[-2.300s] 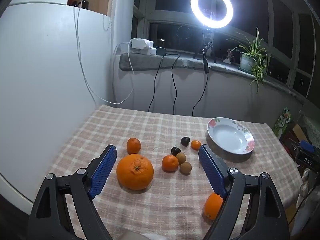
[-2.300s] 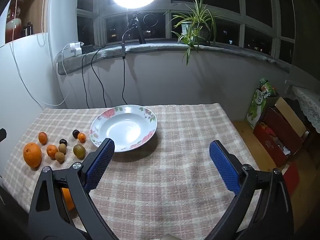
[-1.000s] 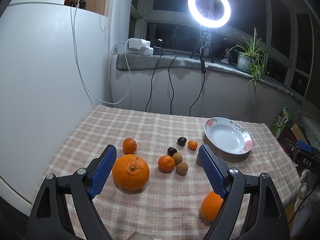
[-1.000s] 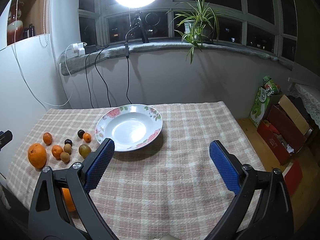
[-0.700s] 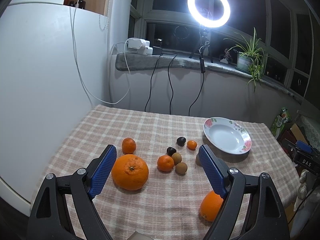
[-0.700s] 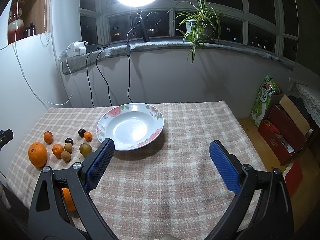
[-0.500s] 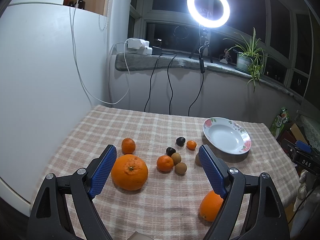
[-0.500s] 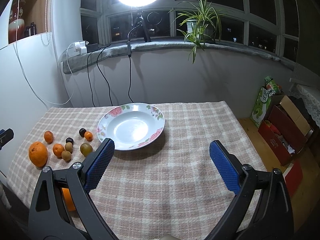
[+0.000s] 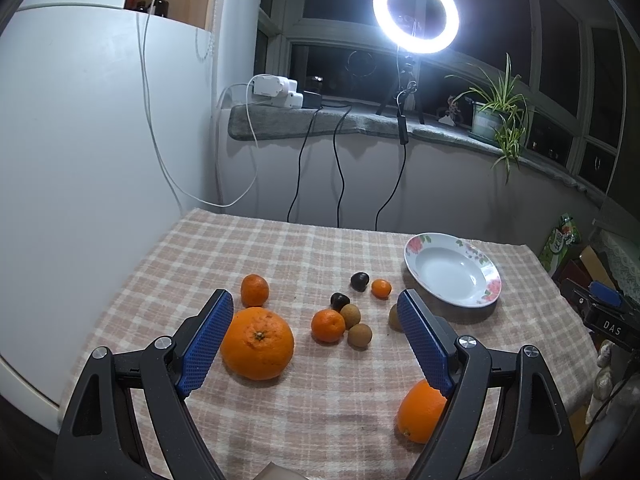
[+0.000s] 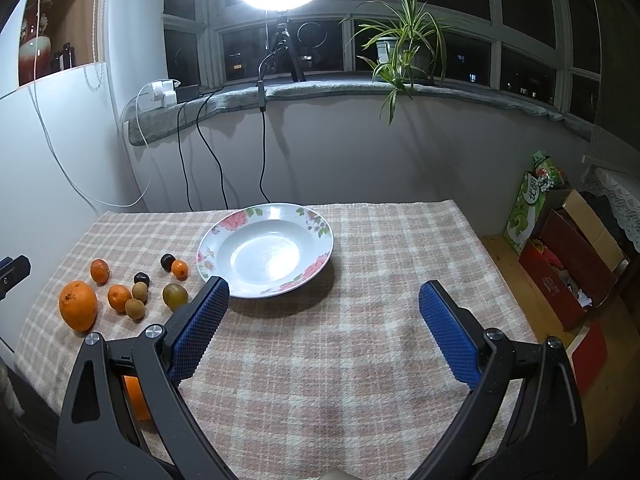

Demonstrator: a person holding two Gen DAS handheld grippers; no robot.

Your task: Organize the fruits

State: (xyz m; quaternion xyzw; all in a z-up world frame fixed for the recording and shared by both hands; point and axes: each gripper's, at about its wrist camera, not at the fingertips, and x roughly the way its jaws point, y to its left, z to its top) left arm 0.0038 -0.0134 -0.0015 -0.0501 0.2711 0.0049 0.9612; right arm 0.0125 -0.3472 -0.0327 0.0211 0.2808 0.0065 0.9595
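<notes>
A big orange lies on the checked tablecloth just inside the left finger of my open left gripper. Beyond it are a tangerine, a smaller tangerine, two brown longans, two dark chestnuts, a tiny orange kumquat and a green kiwi. A second orange sits under the left gripper's right finger. The empty floral plate stands at the right. My right gripper is open and empty, near the plate's front rim.
A white cabinet borders the table's left side. Cables hang from the windowsill, where a ring light and potted plant stand. Boxes sit on the floor to the right of the table edge.
Both views have drifted slightly: the fruits sit a little further off in the left wrist view, and the plate has shifted right in the right wrist view. Both grippers stay open.
</notes>
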